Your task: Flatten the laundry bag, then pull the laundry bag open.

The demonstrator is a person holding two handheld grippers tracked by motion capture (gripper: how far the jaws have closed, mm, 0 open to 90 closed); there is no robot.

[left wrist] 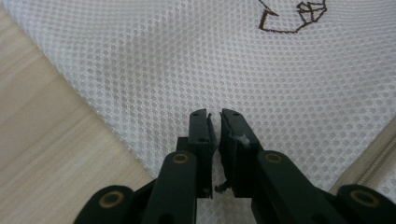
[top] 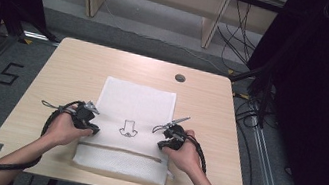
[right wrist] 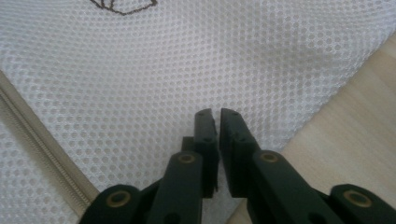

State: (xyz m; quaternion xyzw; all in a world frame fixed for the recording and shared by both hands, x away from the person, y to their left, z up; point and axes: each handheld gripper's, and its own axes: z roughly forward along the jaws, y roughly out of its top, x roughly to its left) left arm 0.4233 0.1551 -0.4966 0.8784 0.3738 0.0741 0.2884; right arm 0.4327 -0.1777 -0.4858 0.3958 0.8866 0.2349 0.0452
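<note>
Two tools low over a white mesh laundry bag (top: 134, 113), spread flat mid-surface (top: 70, 69) with a fold near the zipper (top: 119, 151): left tool (top: 88, 121) at its left edge, right tool (top: 168, 135) at its right edge, jaws of each parted by a narrow gap with no mesh pinched between. Judged step: letting go after a fold. Next, probably re-gripping both edges evenly for another fold, pinching the whole layer without dragging the bag askew.
</note>
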